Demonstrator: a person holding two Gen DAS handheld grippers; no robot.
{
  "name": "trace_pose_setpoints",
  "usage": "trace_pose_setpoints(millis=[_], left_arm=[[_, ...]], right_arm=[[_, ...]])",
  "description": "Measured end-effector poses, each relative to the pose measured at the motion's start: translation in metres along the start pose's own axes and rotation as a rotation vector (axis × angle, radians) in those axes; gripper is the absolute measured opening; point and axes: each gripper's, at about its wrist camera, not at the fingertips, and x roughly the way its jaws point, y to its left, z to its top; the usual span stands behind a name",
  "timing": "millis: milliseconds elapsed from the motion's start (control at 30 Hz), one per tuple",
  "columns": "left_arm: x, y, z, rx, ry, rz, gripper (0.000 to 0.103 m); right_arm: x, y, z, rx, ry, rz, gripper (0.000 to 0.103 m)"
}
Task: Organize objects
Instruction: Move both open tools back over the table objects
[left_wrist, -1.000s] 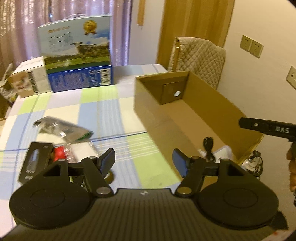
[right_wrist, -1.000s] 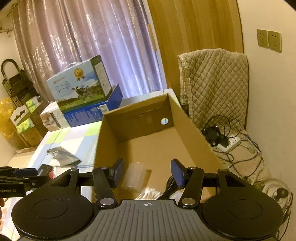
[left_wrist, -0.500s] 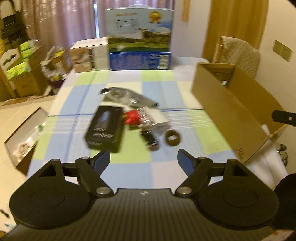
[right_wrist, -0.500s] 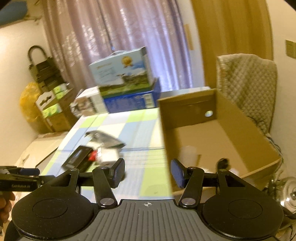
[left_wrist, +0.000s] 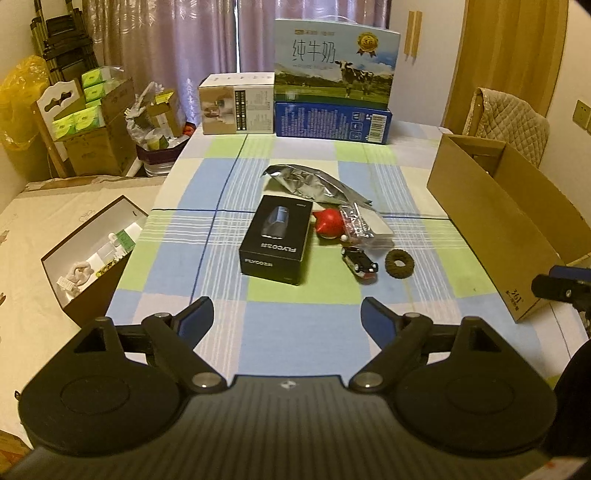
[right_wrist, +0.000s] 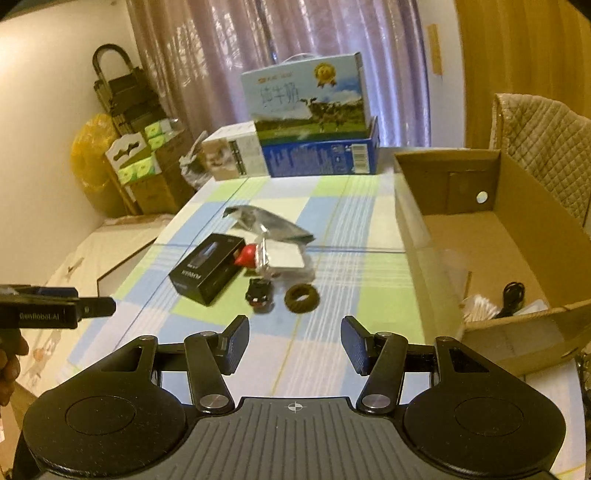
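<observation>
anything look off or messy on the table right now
Nothing is spilled or broken. The loose items are just jumbled mid-table: a crumpled silver bag, a black box lying askew, and a clear packet overlapping a red toy.

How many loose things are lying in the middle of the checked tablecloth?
6 visible: silver foil bag farthest back, black box, red toy, clear packet, toy car and brown ring nearest. More could hide underneath.

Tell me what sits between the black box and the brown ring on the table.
In the left wrist view, a small black toy car lies between the black box and the brown ring, apart from both.
</observation>
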Motion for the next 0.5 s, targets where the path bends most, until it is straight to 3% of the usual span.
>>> trace_pose_setpoints(millis=[500], left_arm=[[0.017,0.002,0.000,-0.011,0.014,-0.012,0.086]], right_arm=[[0.020,0.001,-0.003,-0.011,0.037,-0.005,0.053]])
